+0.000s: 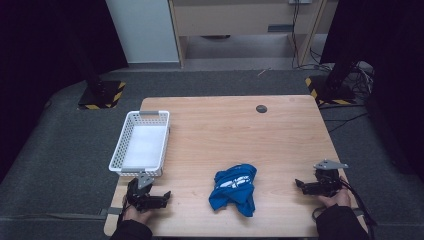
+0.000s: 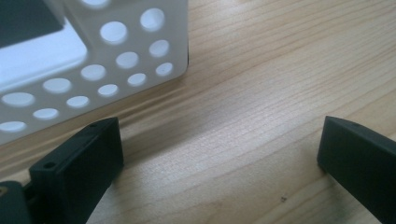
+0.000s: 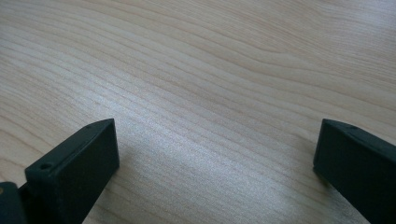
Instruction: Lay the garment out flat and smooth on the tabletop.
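Observation:
A crumpled blue cloth [image 1: 234, 189] with white print lies on the wooden table [image 1: 225, 125] near the front edge, between both hands. My left gripper [image 1: 165, 196] rests low at the front left, just in front of a white perforated basket [image 1: 141, 142], and stands open with nothing between its jaws. In the left gripper view [image 2: 219, 140] the basket's corner [image 2: 116, 60] is close at the upper left. My right gripper [image 1: 299, 184] sits at the front right, open and empty, pointing toward the cloth. The right gripper view [image 3: 215, 140] looks down on bare wood [image 3: 210, 70].
A small dark round grommet [image 1: 261, 108] sits in the tabletop near the far edge. Black stands with yellow-striped bases [image 1: 102, 95] are on the floor behind the table at both far corners. Cables [image 1: 360, 70] lie at the back right.

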Action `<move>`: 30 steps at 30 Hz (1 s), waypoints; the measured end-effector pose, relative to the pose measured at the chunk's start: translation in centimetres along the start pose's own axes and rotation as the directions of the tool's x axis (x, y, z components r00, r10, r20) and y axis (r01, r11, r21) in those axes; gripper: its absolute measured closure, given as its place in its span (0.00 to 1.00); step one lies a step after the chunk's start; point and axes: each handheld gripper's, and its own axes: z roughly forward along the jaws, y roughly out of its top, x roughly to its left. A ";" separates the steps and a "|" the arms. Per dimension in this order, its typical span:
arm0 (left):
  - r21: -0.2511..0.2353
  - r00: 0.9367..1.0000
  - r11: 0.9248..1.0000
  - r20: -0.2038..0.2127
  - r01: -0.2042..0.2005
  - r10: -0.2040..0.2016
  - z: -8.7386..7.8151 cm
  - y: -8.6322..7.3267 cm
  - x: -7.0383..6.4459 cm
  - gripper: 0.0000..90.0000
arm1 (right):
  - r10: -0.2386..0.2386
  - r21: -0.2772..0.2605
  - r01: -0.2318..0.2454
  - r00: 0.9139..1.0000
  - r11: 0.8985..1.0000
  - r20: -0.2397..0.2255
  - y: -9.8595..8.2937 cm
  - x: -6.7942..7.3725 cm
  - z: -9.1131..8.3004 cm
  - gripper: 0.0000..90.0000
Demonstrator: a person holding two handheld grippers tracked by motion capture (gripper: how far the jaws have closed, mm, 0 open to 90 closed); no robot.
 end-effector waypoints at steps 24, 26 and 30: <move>0.030 0.999 0.998 -0.024 0.046 -0.045 0.7 1.2 0.4 0.03 | 0.048 0.010 -0.048 0.998 0.999 0.029 0.5 0.4 0.2 0.03; 0.040 0.997 0.997 -0.019 0.070 -0.070 0.5 1.4 0.4 0.04 | 0.056 0.030 -0.056 0.998 0.998 -0.001 0.8 0.5 0.0 0.04; 0.037 0.996 0.995 0.001 0.094 -0.094 -0.1 1.6 0.1 0.05 | 0.051 0.023 -0.051 0.999 0.998 -0.001 1.0 0.8 -0.7 0.05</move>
